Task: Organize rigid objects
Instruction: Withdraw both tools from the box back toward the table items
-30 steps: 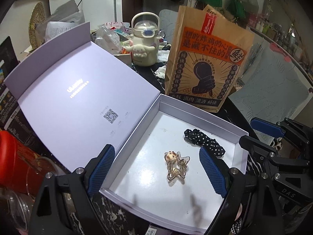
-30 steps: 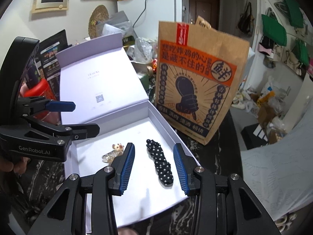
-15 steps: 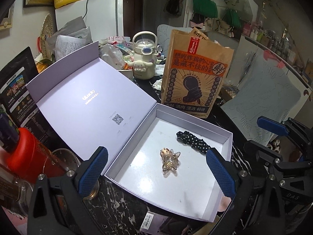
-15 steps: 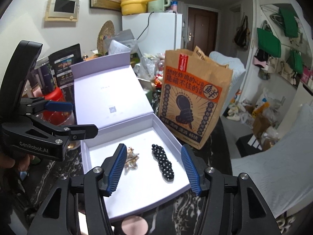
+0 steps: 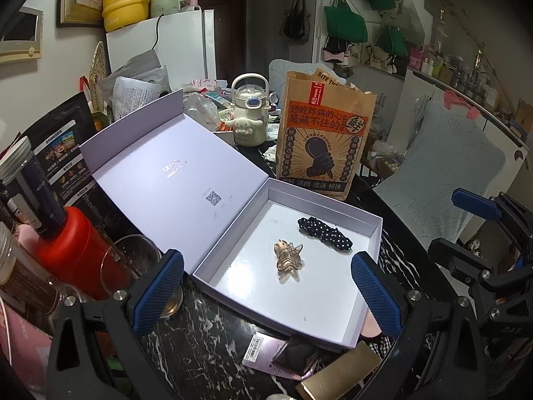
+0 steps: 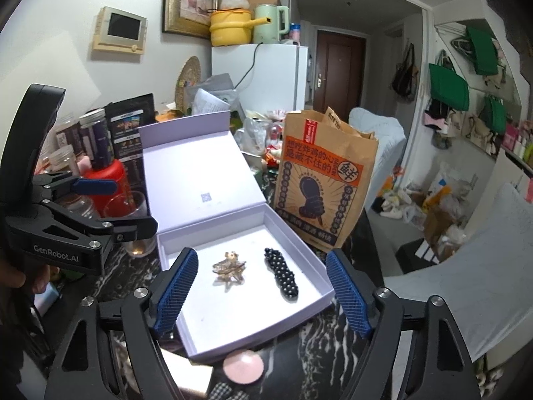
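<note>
An open lavender box (image 5: 374,233) sits on the dark marble table with its lid (image 5: 173,173) folded back to the left. Inside lie a gold claw clip (image 5: 288,260) and a black polka-dot hair clip (image 5: 324,233), side by side and apart. My left gripper (image 5: 265,260) hovers above the box's near side, wide open and empty. My right gripper (image 6: 261,255) hangs over the near edge of the box (image 6: 299,233); its jaws are opening with nothing gripped. The gold clip (image 6: 230,268) and the black clip (image 6: 281,276) lie below and beyond them.
A brown paper bag (image 5: 323,140) stands behind the box, a cream kettle-shaped bottle (image 5: 250,116) beyond it. A red bottle (image 5: 76,250) and a glass (image 5: 130,263) crowd the left. A pink compact (image 6: 243,366), a gold box (image 5: 339,376) and a barcode card (image 5: 256,350) lie near the front.
Both grippers have drawn back and up from the box, so more of the table shows. Both pairs of jaws stand wider. The two clips stay where they lay.
</note>
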Action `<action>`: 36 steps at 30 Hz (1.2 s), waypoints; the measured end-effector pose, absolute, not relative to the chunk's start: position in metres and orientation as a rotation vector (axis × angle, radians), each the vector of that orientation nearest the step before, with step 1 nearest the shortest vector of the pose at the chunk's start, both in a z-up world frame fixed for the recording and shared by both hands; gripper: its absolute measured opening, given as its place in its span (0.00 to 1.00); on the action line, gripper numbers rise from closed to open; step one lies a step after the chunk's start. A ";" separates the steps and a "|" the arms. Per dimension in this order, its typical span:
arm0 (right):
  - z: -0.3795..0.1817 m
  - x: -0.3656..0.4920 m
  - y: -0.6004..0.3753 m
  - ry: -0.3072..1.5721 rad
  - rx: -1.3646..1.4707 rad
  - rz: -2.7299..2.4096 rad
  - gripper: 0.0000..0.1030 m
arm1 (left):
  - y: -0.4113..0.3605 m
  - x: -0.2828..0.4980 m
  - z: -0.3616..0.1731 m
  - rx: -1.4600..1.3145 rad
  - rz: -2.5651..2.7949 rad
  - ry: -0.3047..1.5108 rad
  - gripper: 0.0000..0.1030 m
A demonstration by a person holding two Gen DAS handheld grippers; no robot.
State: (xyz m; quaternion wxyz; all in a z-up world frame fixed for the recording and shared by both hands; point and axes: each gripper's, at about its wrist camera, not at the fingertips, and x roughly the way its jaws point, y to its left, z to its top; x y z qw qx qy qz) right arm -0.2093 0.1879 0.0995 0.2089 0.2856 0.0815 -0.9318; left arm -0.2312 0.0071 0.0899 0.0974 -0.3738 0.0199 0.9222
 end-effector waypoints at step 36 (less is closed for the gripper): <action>0.067 -0.123 0.195 0.166 0.852 -2.588 0.82 | 0.004 -0.128 0.055 -1.153 2.681 0.016 0.99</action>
